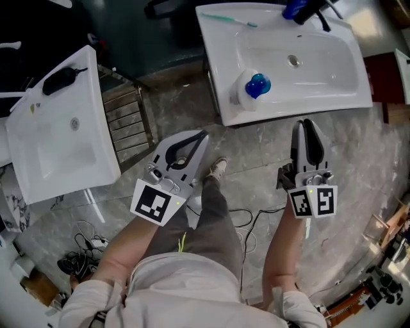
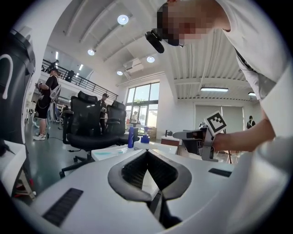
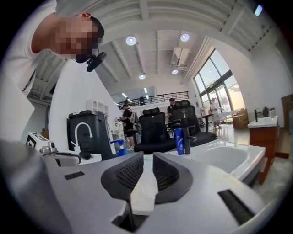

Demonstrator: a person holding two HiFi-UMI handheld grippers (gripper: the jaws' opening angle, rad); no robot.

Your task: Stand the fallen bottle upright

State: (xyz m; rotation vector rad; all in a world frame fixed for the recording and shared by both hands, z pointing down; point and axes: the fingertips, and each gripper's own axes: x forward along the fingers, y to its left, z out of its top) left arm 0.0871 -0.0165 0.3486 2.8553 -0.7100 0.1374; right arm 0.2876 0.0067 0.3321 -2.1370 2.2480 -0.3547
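Since no bottle that we can see lies fallen, we judge the job done and hold both grippers back at lower centre: left gripper (image 1: 202,136) closed on nothing, right gripper (image 1: 306,123) slightly parted, empty; the blue bottle (image 1: 295,8) stands upright on the sink (image 1: 333,77) rim, top right

Looked steeply down from the head, close above the left gripper (image 1: 202,136) and right gripper (image 1: 306,125), onto the floor and the white basin (image 1: 346,77) ahead. Rode on each gripper, right behind its jaws, facing nearly level across the room. Shared that basin and its blue spray bottle (image 1: 257,85) across all 3 views, the black office chairs (image 3: 153,128) between the 2 gripper views. Caught the opposite gripper off to one side.
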